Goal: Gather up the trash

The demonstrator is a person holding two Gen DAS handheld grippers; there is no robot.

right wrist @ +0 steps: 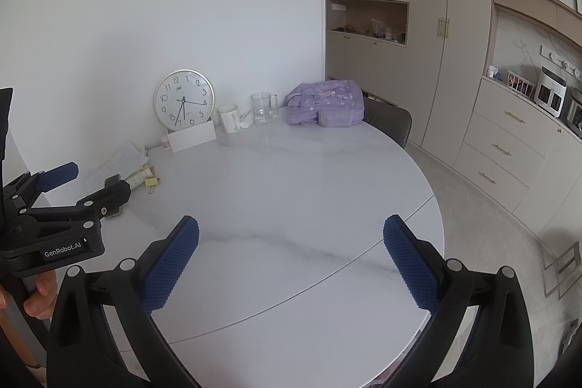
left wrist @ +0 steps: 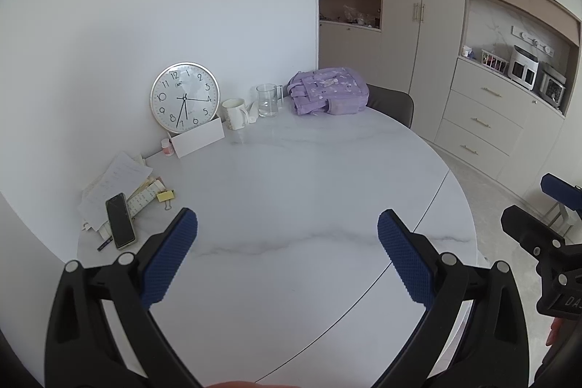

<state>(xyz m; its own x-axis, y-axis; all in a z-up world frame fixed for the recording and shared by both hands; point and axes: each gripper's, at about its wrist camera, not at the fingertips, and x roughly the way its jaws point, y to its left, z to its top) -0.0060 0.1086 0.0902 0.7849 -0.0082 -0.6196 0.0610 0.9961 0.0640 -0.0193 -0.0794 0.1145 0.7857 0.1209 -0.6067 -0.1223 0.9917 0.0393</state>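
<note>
Hovering — left claw (left wrist: 287,224), right claw (right wrist: 291,231) agape.

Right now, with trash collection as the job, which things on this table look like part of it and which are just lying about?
Possibly trash (a guess):
- loose papers
- crumpled white scrap beside the white mug

Just lying about:
- wall clock
- white mug
- glass mug
- purple backpack
- phone
- yellow binder clip

Both grippers, left and right, are open and hold nothing.

One clock (left wrist: 184,96), one mug (left wrist: 234,113), one glass pitcher (left wrist: 268,100), one backpack (left wrist: 328,91), one phone (left wrist: 120,220).
</note>
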